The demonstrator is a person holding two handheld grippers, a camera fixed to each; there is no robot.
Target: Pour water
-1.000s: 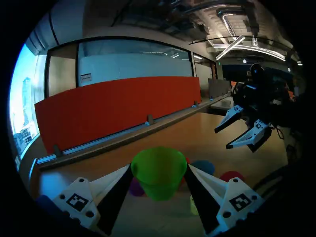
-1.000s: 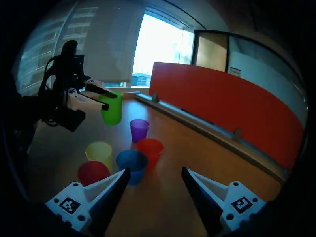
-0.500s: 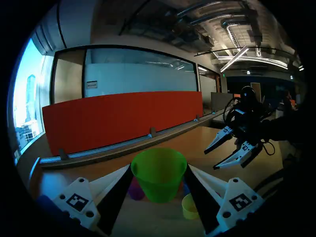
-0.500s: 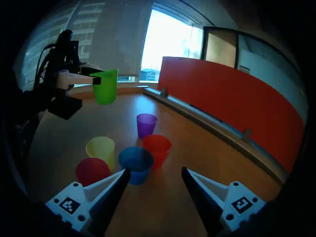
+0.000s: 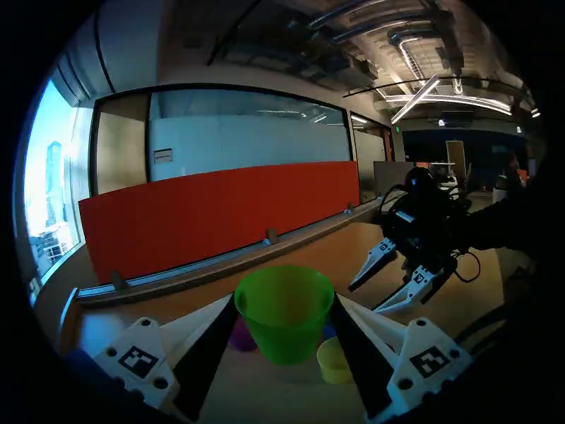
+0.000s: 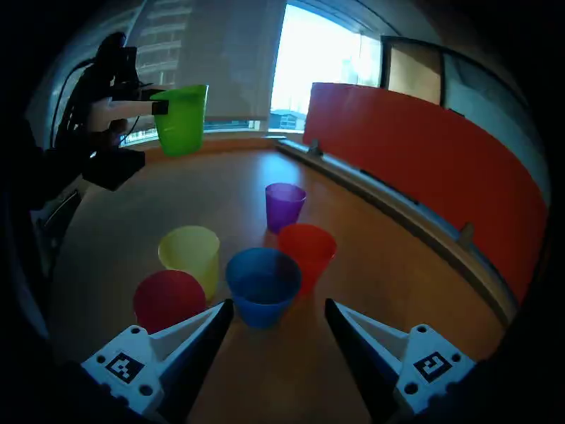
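My left gripper point(image 5: 282, 302) grips the green cup point(image 5: 284, 318) upright in the air, right gripper point(image 6: 277, 305) open and empty by the blue cup point(image 6: 263, 283); pouring looks not yet started.

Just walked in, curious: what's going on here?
The left gripper is clamped on a green cup, holding it roughly upright in the air above the wooden table. The right gripper is open and empty, facing the purple cup, orange-red cup, blue cup, yellow cup and dark red cup standing on it. Nothing is being poured yet.
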